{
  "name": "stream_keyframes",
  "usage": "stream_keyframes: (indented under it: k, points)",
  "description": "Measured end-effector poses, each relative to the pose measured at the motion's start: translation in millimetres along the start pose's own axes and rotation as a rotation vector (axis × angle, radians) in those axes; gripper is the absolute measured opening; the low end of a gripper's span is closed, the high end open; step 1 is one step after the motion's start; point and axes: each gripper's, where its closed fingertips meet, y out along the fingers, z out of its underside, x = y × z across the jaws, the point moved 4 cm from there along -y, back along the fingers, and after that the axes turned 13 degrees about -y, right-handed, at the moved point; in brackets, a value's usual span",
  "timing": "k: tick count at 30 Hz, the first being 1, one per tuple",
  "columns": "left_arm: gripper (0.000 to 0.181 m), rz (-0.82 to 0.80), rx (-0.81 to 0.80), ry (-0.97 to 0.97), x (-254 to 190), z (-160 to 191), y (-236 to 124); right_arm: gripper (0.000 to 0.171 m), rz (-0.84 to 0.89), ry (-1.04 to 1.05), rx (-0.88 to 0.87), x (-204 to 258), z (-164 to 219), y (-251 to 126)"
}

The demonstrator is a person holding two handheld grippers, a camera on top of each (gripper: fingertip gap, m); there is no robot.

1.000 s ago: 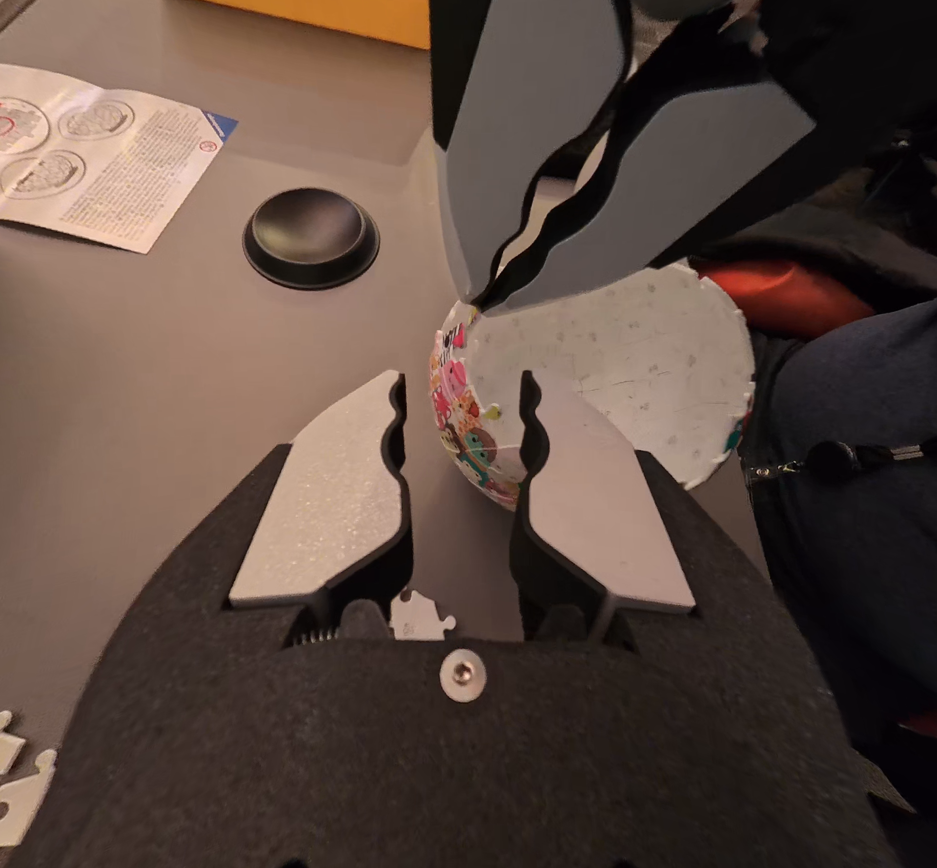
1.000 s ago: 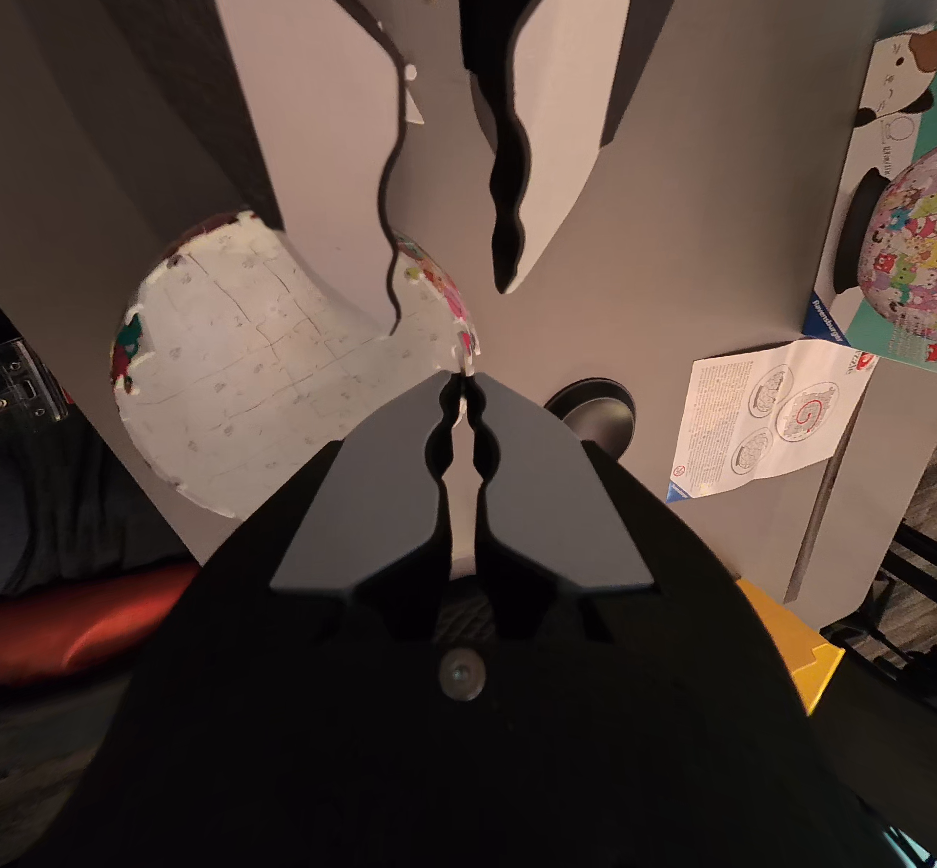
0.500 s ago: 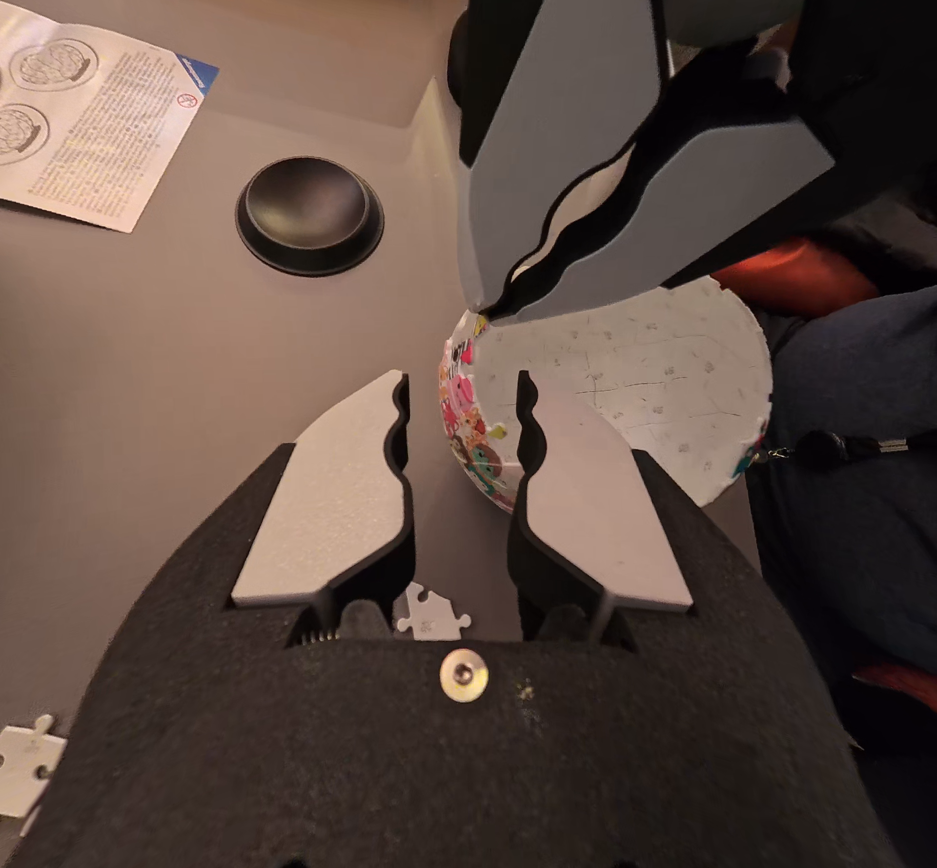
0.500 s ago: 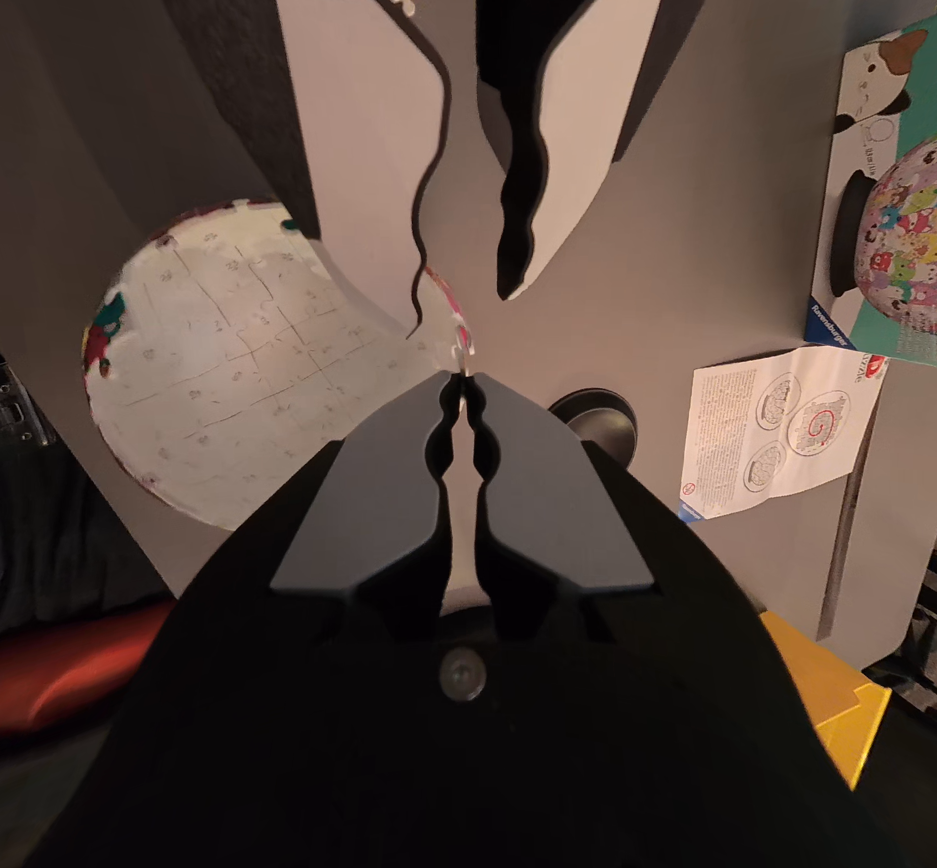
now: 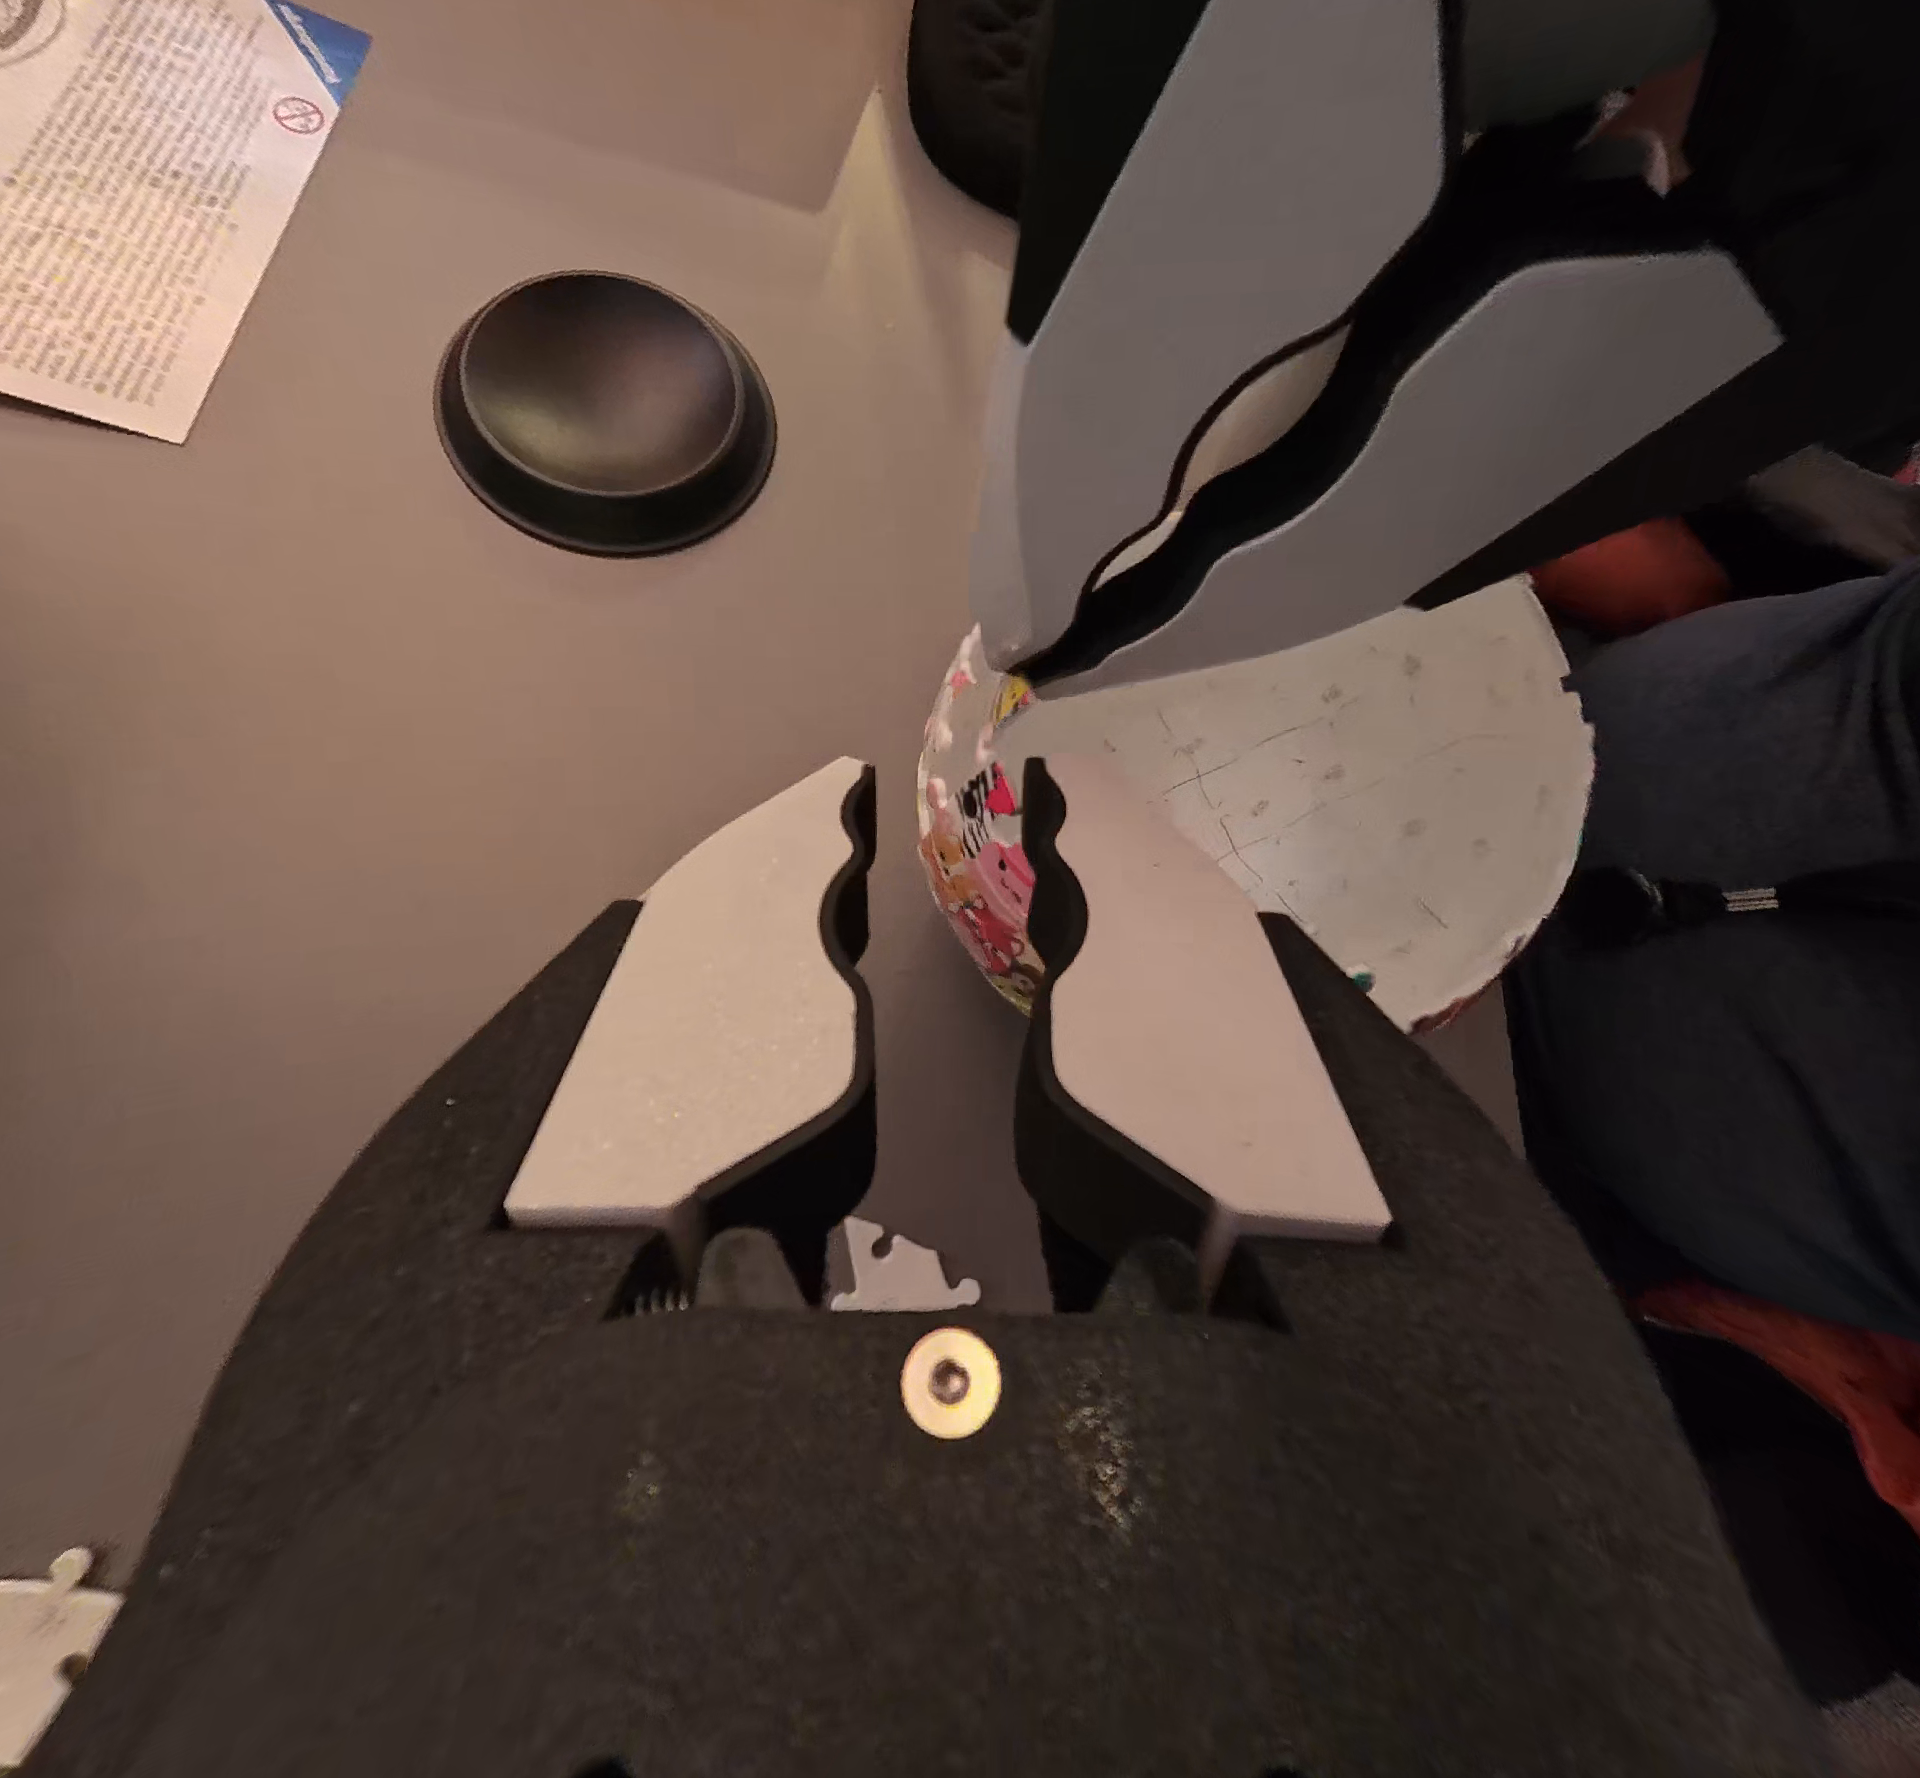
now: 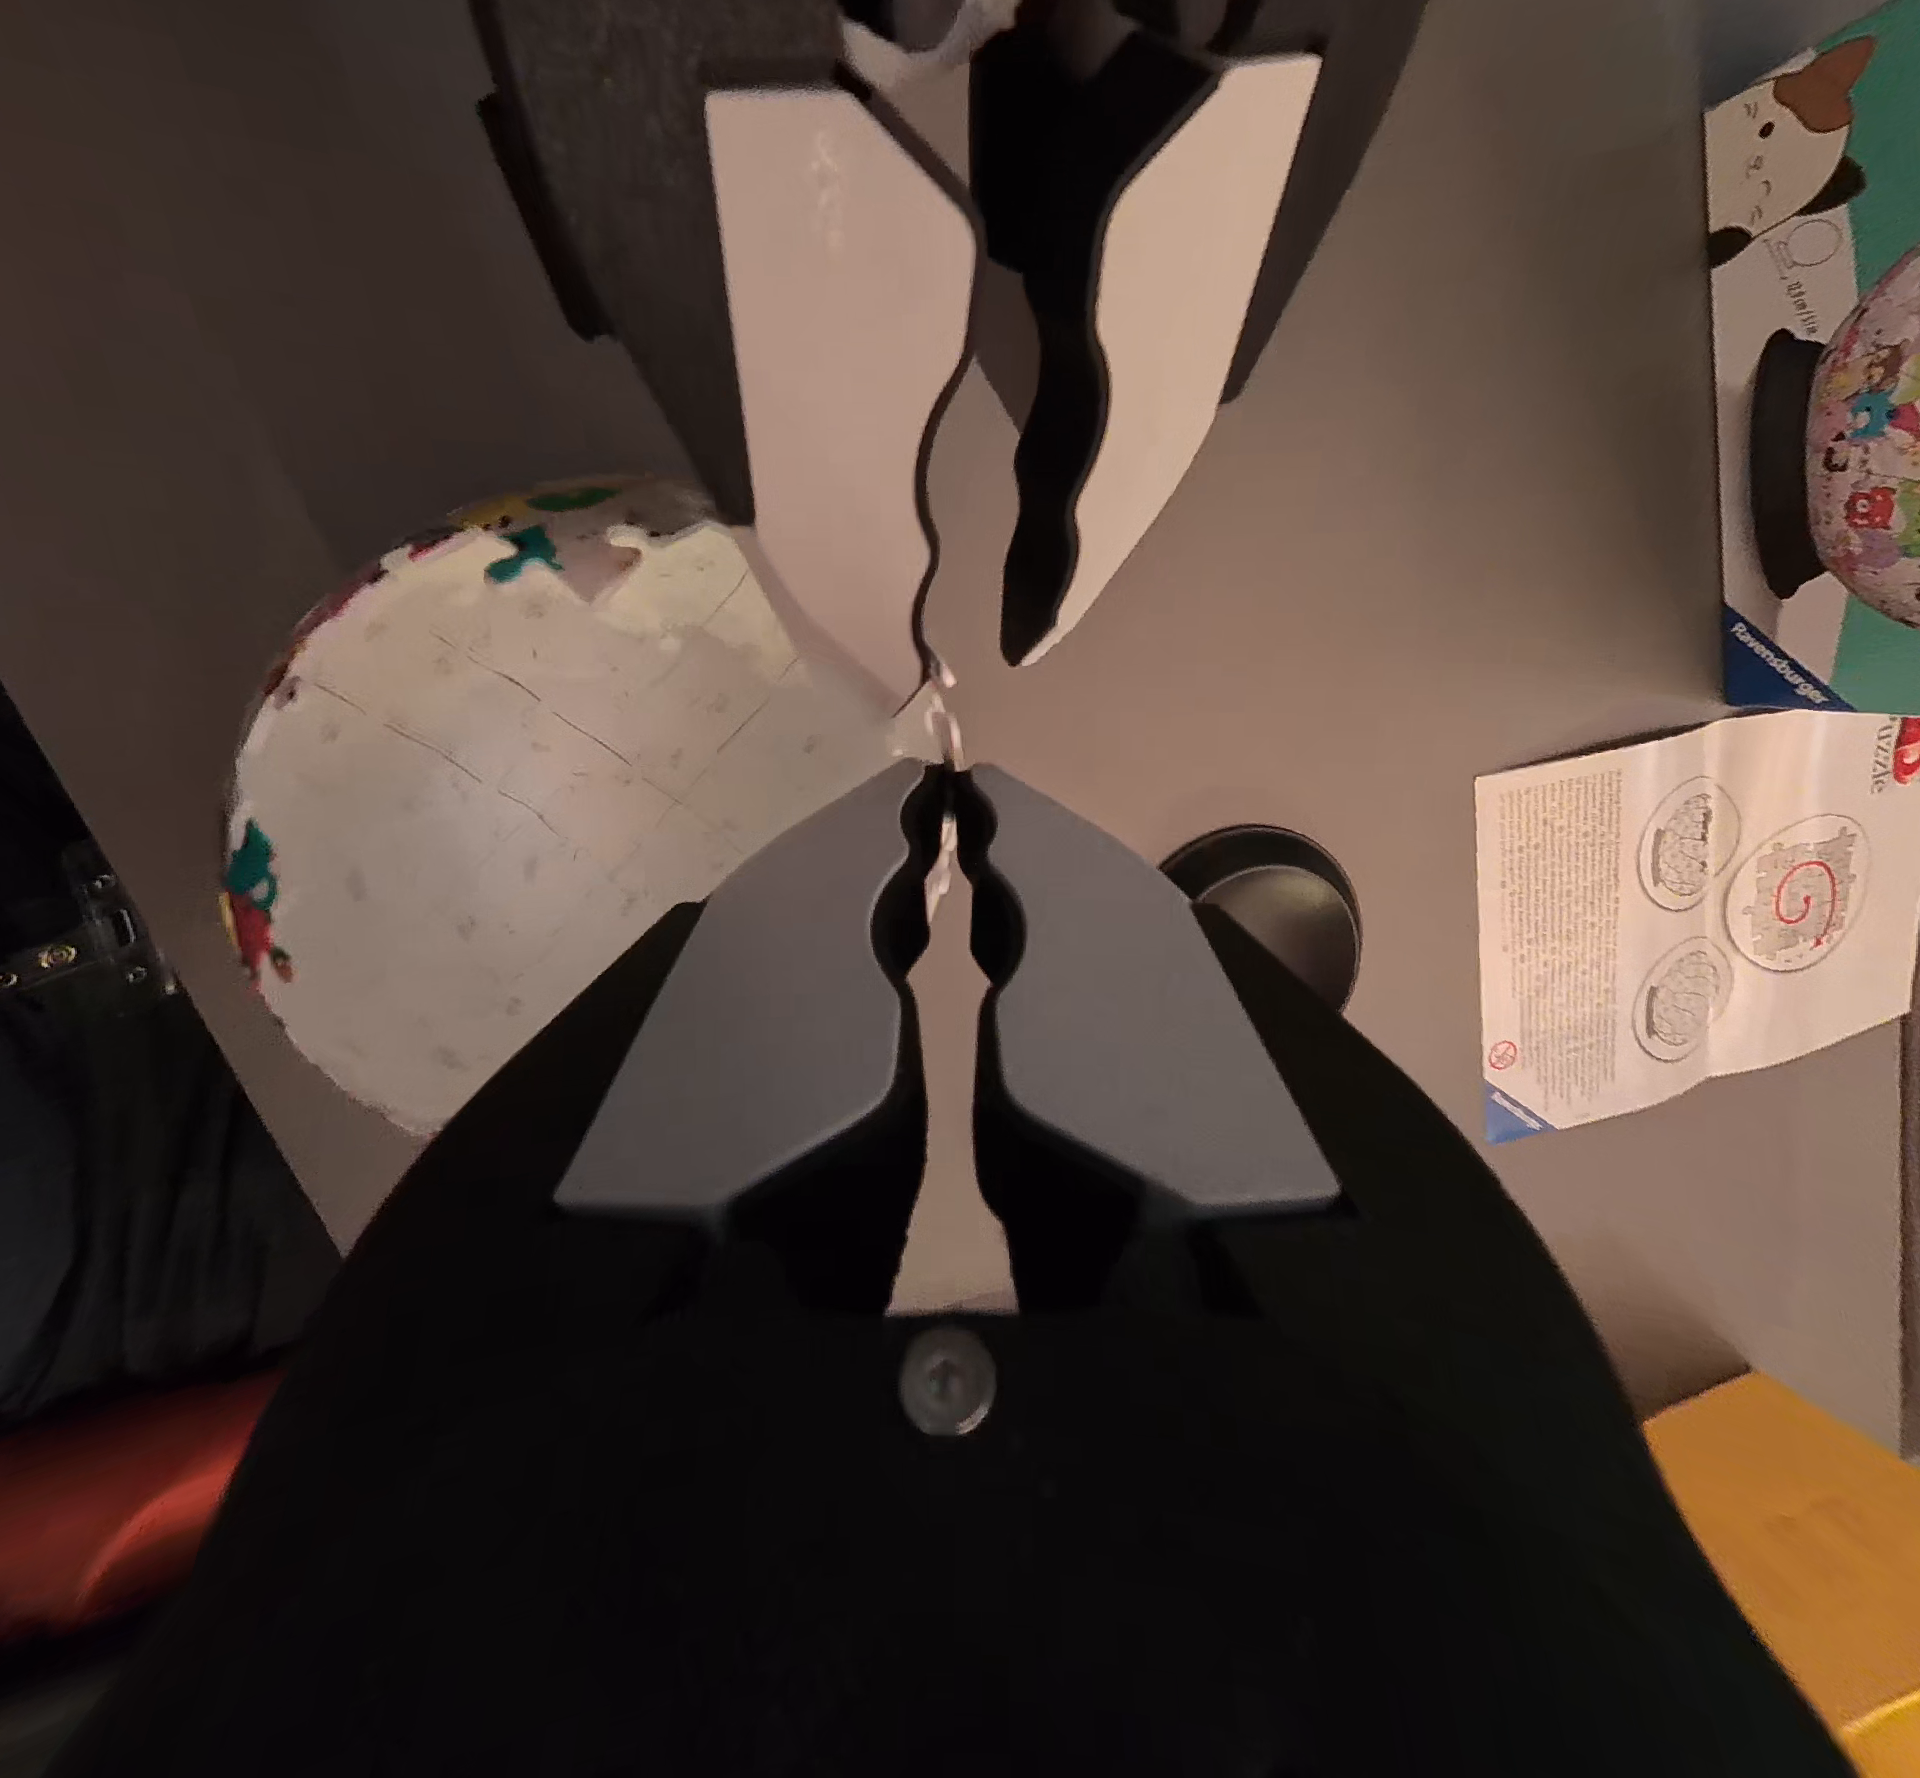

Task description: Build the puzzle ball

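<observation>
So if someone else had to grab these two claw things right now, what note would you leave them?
Right gripper: shut on the rim of the half-built puzzle ball, holding it at the table edge.
Left gripper: open, empty, with the ball's coloured side between its tips.
Black stand and instruction sheet lie beyond; loose pieces lie under the left gripper.
Done: roughly half the shell. Left: the remaining pieces, then the stand.

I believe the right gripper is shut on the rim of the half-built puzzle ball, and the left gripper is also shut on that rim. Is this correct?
Not entirely. The right gripper is shut on the rim of the puzzle ball, but the left gripper is open: the left wrist view shows a clear gap between its fingers, which straddle the ball's edge without clamping it.
</observation>
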Motion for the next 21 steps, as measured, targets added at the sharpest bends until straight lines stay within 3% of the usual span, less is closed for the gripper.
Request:
stream_keyframes:
  k: [12,21]
  points:
    - [0.026,0.047,0.001,-0.029,3.7,3.8,-3.7,0.003,-0.04,0.034,-0.108,-0.4,-3.8,3.1]
    - [0.035,0.038,0.065,0.036,3.2,4.5,5.0,0.003,-0.004,0.009,-0.056,-0.3,3.1,6.2]
